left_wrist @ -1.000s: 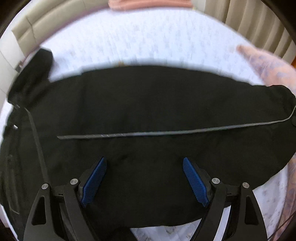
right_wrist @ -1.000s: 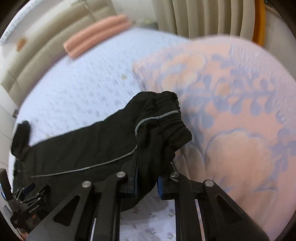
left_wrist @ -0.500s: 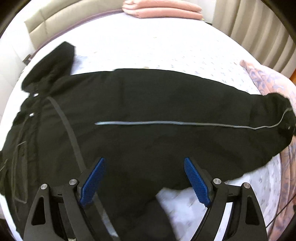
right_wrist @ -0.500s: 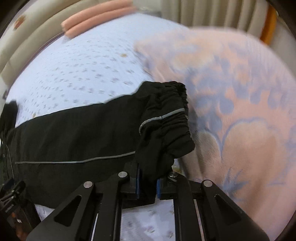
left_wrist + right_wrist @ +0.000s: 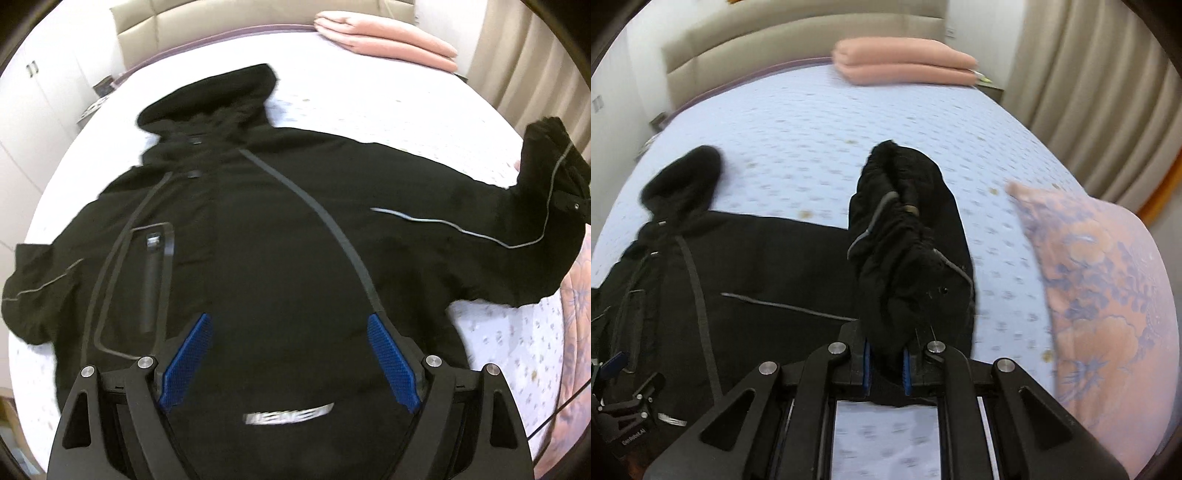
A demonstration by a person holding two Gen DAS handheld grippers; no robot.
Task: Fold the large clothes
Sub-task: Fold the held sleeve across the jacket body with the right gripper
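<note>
A large black hooded jacket (image 5: pixel 273 236) lies front up on the bed, hood (image 5: pixel 218 99) toward the headboard. My left gripper (image 5: pixel 290 350) hangs open and empty just above the jacket's chest, near the white logo (image 5: pixel 288 417). My right gripper (image 5: pixel 885 365) is shut on the jacket's right sleeve cuff (image 5: pixel 908 243) and holds it lifted off the bed, bent upward. The lifted cuff also shows in the left wrist view (image 5: pixel 554 166). The jacket body (image 5: pixel 738 273) lies to the left in the right wrist view. The left gripper's body shows there at bottom left (image 5: pixel 620 417).
The bed sheet (image 5: pixel 812 140) is pale with small dots. A pink floral quilt (image 5: pixel 1108 295) lies bunched at the right. Folded pink bedding (image 5: pixel 905 66) sits by the beige headboard (image 5: pixel 221 22). Curtains (image 5: pixel 1089 81) hang to the right.
My left gripper moved left along the jacket, from the sleeve to above the chest. My right gripper kept hold of the cuff, lifted it and carried it inward, away from the quilt.
</note>
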